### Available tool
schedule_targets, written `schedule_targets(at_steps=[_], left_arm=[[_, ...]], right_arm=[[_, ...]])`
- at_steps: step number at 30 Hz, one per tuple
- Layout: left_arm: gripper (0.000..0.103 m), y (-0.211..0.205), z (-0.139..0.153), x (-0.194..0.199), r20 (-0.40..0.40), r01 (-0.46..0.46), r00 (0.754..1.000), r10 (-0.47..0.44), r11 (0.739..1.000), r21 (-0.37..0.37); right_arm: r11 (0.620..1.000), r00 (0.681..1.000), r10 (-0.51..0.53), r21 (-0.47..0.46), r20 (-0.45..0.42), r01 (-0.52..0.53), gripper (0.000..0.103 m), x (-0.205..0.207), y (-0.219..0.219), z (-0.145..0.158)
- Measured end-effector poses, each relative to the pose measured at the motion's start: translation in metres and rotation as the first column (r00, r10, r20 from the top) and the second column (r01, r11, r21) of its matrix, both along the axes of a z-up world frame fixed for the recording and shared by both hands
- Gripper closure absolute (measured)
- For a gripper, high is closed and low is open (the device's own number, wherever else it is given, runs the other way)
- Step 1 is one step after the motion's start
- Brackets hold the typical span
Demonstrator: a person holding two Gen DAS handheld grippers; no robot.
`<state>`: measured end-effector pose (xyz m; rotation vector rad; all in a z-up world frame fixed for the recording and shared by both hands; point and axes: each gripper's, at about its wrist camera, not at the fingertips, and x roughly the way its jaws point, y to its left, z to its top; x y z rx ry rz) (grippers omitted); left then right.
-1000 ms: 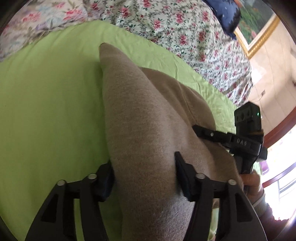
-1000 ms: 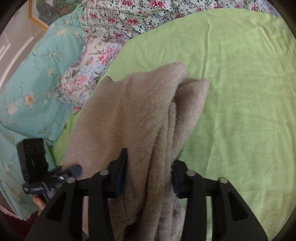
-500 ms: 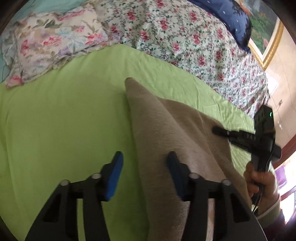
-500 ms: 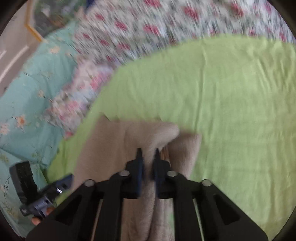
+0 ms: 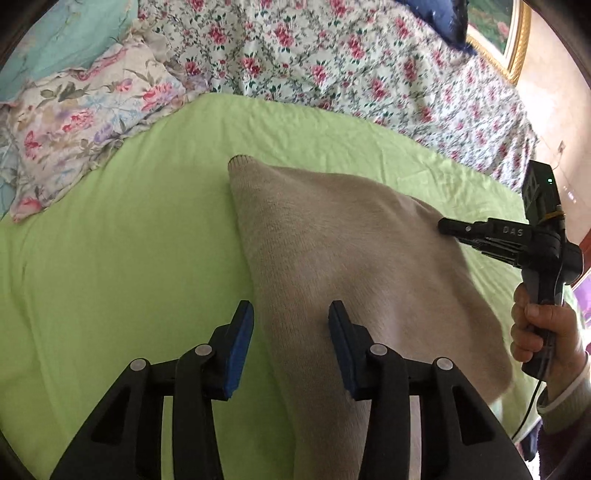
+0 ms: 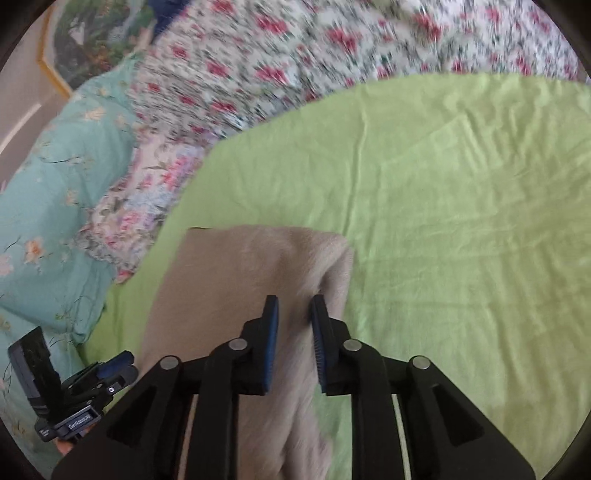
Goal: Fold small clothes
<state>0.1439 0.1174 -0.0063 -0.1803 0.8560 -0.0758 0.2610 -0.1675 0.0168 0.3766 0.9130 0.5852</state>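
Observation:
A beige knitted garment [image 5: 332,251] lies folded on the green sheet [image 5: 129,258]; it also shows in the right wrist view [image 6: 240,280]. My left gripper [image 5: 291,332] is open and empty, its jaws standing over the garment's near left edge. My right gripper [image 6: 293,325] is open with a narrow gap, holding nothing, above the garment's right folded edge. In the left wrist view the right gripper [image 5: 454,227] hovers at the garment's right side, held by a hand. In the right wrist view the left gripper [image 6: 110,365] sits low at the left.
A floral quilt [image 5: 351,66] is bunched along the back of the bed. A floral pillow [image 5: 74,122] and a turquoise cover [image 6: 48,206] lie at the left. A gold-framed picture [image 5: 509,33] hangs on the wall. The green sheet [image 6: 461,221] spreads wide to the right.
Both grippers let go of the garment and pulled back. The left jaws opened first; the right jaws were shut half a second ago and now stand slightly apart. The garment now lies flat.

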Motion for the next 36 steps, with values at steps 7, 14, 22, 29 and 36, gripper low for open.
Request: schedule_targets(at_steps=[7,14,22,29,36], left_arm=[[0.052,0.001,0.003,-0.076,0.031,0.023,0.999,-0.023,1.000,-0.014],[0.050,-0.007,-0.002,-0.108,0.022,0.051,0.999,-0.050,0.997,-0.062],[0.052,-0.039,0.015,-0.092,0.128,0.212,0.973,-0.193,0.966,-0.150],[0.066,-0.043,-0.048,-0.079,-0.043,0.187,0.980,-0.194,0.974,-0.131],[0.065,-0.045,-0.046,-0.087,-0.040,0.152,0.986,-0.160,0.976,-0.154]], right_arm=[[0.998,0.999,0.044,0.043,0.021,-0.044,0.074,-0.077,-0.002,0.010],[0.992,0.992,0.123,0.028,-0.008,-0.123,0.074,-0.110,0.020,0.000],[0.989,0.986,0.146,-0.026,-0.077,-0.149,0.074,-0.120,0.034,-0.030],[0.993,0.993,0.045,-0.107,-0.107,-0.057,0.103,-0.102,0.011,-0.064],[0.984,0.995,0.068,-0.162,-0.067,-0.078,0.103,-0.104,0.008,-0.065]])
